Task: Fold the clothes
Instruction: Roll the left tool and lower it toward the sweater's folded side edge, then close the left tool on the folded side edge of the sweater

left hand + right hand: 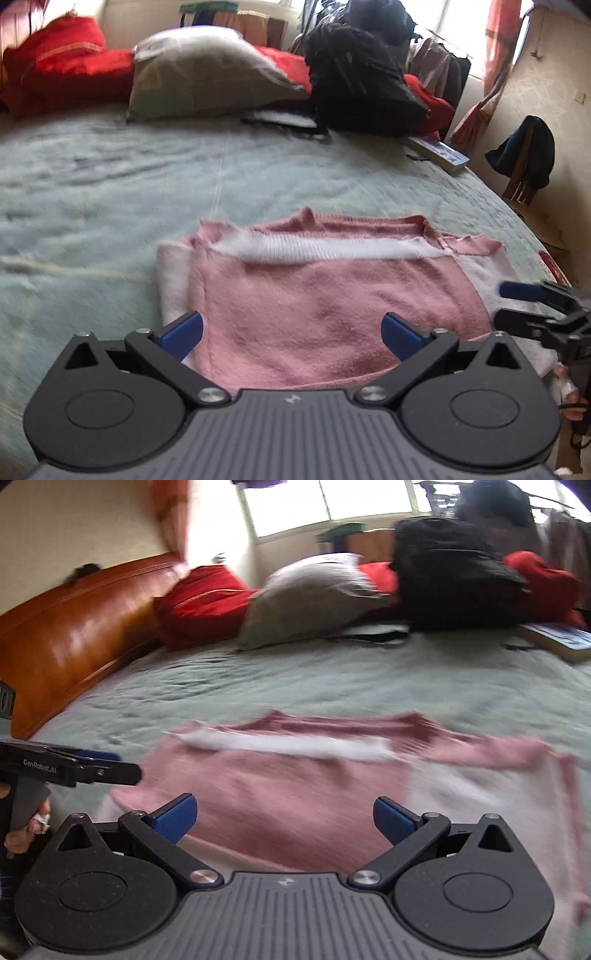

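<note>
Two tongs, both spread, nothing pinched: my left gripper (291,334) and right gripper (284,818) hang over near edge of pink sweater (325,306), lying flat on bed (110,177), long axis left-right. Left gripper nearer the folded left edge; open bedding far and left w/ room to fold.

- The bed (110,177) takes up most of the room, covered in a pale green, slightly rumpled bedspread, with a shiny wooden headboard (66,635).
- A pink and white sweater (325,306) lies flat on the near part of it, partly folded.
- Along the far side: a red cushion (55,62), a grey-white pillow (207,77), and a black backpack (362,81) piled close together.
- A book (439,152) sits near the backpack, right at the bed's edge.
</note>
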Available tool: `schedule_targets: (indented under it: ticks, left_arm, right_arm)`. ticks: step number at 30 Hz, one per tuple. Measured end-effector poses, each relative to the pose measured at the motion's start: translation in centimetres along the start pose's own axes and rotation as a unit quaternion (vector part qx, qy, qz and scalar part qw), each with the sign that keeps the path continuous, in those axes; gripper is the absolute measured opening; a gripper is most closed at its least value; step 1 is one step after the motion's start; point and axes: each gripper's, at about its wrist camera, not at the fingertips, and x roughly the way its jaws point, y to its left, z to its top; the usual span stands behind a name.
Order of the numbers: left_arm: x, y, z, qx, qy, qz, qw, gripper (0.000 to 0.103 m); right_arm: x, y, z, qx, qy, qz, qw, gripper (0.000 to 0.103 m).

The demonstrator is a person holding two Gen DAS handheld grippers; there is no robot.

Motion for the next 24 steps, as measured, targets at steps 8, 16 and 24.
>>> schedule_targets:
  ticks: [8, 16, 24]
  left_arm:
    - [-0.6, 1.8, 0.4, -0.011, -0.003, -0.005, 0.9999, 0.102]
    - [1.0, 4.8, 0.2, -0.035, 0.041, -0.029, 0.9981, 0.102]
    - [4.4, 11.0, -0.3, -0.167, 0.128, -0.142, 0.9673, 0.102]
  right_arm:
    - [4.7, 1.6, -0.3, 0.1, 0.039, 0.033, 0.994, 0.103]
    - [5.7, 1.0, 0.6, 0.104, 0.031, 0.003, 0.994, 0.103]
    - [5.2, 1.3, 0.1, 0.091, 0.034, -0.012, 0.995, 0.103]
